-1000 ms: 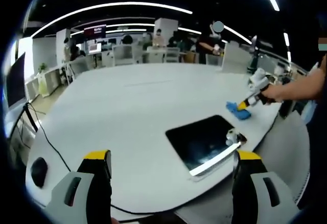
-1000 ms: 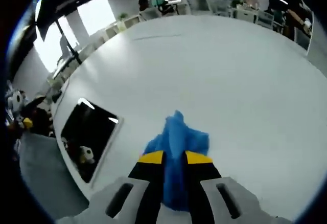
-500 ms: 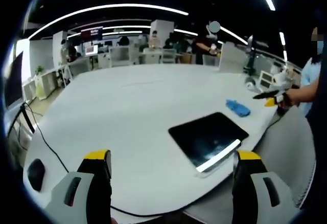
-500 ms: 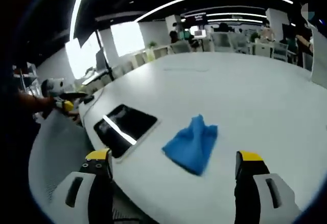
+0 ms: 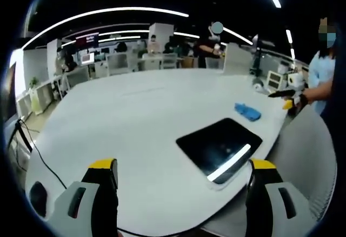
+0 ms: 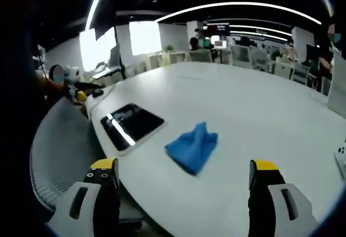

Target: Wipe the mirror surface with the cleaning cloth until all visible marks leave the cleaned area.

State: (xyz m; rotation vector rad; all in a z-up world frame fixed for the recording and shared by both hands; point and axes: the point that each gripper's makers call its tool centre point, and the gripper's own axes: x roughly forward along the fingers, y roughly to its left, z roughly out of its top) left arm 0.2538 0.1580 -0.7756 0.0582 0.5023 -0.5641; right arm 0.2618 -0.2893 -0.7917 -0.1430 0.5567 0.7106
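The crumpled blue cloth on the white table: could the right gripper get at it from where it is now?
Probably yes. The crumpled blue cloth lies loose on the white table, ahead of the open right gripper, with bare tabletop between them. The dark mirror lies off to one side.

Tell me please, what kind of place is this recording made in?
Probably an open-plan office. A large white table holds the mirror and the blue cloth; behind it stand rows of desks with monitors, seated people and long ceiling light strips.
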